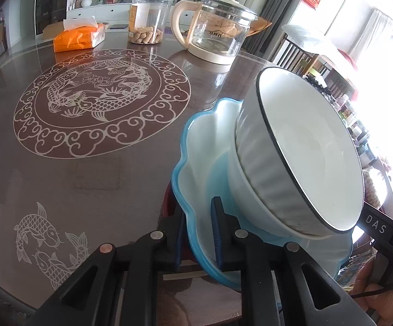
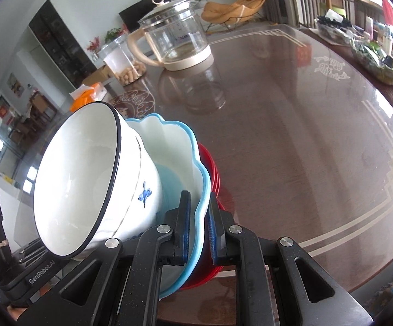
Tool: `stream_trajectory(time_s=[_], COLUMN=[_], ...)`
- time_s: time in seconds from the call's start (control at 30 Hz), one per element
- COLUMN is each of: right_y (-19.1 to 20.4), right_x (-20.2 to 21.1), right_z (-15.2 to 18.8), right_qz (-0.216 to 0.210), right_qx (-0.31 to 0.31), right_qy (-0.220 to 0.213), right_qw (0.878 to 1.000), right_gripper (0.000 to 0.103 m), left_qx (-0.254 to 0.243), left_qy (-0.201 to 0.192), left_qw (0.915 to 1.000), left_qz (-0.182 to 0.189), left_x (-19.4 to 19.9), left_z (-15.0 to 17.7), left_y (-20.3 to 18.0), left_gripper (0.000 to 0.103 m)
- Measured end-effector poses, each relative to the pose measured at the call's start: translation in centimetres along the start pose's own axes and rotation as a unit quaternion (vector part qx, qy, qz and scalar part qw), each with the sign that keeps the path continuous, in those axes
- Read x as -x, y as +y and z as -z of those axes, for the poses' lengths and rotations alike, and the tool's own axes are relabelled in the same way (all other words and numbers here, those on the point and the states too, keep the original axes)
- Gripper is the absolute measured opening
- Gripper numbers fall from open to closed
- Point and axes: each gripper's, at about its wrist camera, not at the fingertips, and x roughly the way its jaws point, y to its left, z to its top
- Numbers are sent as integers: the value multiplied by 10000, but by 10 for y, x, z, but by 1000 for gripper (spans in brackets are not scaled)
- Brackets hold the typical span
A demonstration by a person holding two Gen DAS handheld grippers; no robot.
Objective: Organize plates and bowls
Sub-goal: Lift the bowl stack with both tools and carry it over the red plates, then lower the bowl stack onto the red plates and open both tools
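Both tools pinch one stack above the table (image 1: 93,174) — left tool (image 1: 197,233) and right tool (image 2: 199,224) clamp the blue scalloped plate (image 1: 204,141) and red plate (image 2: 210,163), tilted bowls (image 1: 305,146) nested on top

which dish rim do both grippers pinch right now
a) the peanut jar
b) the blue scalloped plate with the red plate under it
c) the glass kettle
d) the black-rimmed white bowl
b: the left gripper and the right gripper each close on the edge of the blue scalloped plate stacked on the red plate, while the black-rimmed white bowl only rides on top.
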Motion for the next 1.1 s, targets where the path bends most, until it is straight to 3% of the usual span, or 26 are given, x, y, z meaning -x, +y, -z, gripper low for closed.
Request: stream_trajectory(time_s=[0.2, 0.27, 0.5, 0.53, 0.6, 0.63, 0.77, 0.9, 1.03, 1.1], right_y=[0, 1, -4, -4, -5, -6, -13, -13, -3, 3], right_x=[-4, -4, -3, -2, 7, 11, 19, 34, 64, 83], right_z=[-2, -1, -1, -1, -4, -7, -18, -18, -7, 2], right_qz=[45, 46, -61, -67, -9, 4, -5, 37, 322, 423], right_qx=[237, 332, 352, 330, 330, 303, 234, 174, 345, 437], right_qy=[-96, -116, -158, -183, -377, -464, -580, -743, -998, -1084], right_qw=[9997, 9994, 9992, 9993, 9987, 9985, 9980, 9971, 9939, 9922], right_gripper=[15, 19, 21, 22, 35, 45, 47, 48, 64, 65], left_qx=[-162, -164, -211, -190, -51, 31, 215, 77, -141, -278], left_qy=[-148, -224, -251, -253, -409, -543, -585, -654, -733, -802], left_qw=[9997, 9994, 9993, 9991, 9973, 9969, 9965, 9948, 9921, 9907], left_qz=[-136, -196, -153, -288, -608, -569, -560, -781, -1005, -1060], left_x=[-1, 3, 13, 15, 22, 26, 36, 52, 75, 87], left_z=[1, 0, -2, -2, -2, -2, -5, 1, 13, 20], left_y=[-3, -3, -3, -2, 4, 9, 24, 25, 16, 8], left_gripper=[17, 21, 32, 52, 77, 80, 80, 80, 80, 80])
